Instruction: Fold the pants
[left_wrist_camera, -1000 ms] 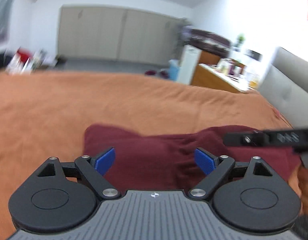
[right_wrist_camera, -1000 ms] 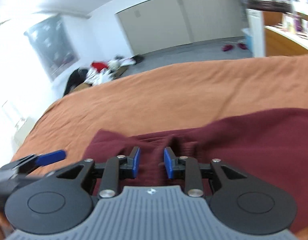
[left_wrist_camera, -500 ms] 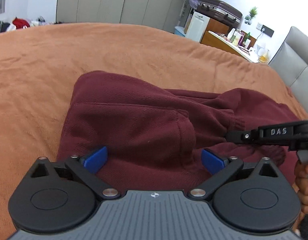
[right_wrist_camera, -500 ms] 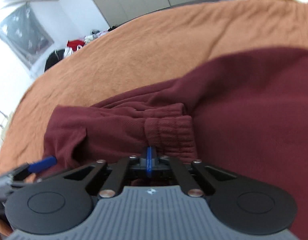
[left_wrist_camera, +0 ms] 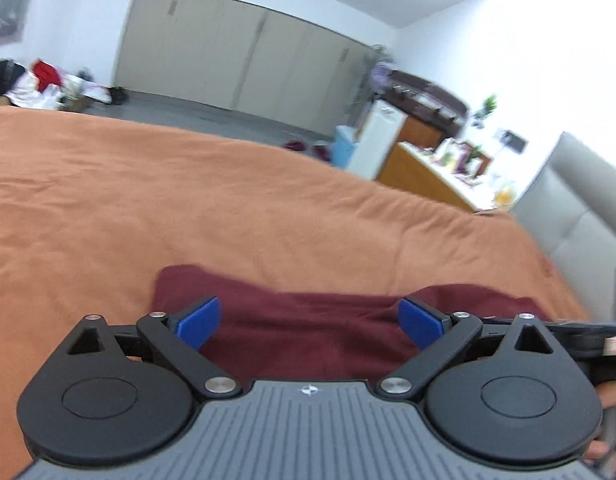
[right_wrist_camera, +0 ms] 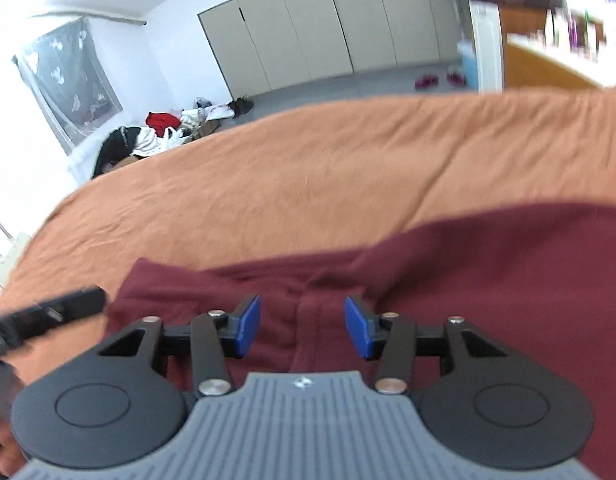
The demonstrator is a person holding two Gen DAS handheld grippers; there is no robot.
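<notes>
Pants [right_wrist_camera: 448, 280] lay bunched on the orange bedspread [right_wrist_camera: 308, 168], as before. Half a second earlier the right gripper [right_wrist_camera: 302, 326] was pinched shut; its jaws were now opening over the fabric, gripping nothing. The left gripper [left_wrist_camera: 310, 322] stayed wide apart, empty.

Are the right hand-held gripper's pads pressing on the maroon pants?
Apart. In the right wrist view the opening right hand-held gripper shows fabric of the maroon pants between clear blue pads.

Count: one maroon pair of pants [right_wrist_camera: 488, 280] on one orange bedspread [right_wrist_camera: 308, 168]. Two grippers: left gripper [left_wrist_camera: 310, 320], right gripper [right_wrist_camera: 302, 326], two blue pads each. Beyond the bedspread: one wardrobe wall [left_wrist_camera: 235, 56], one clothes pile [right_wrist_camera: 159, 132].
</notes>
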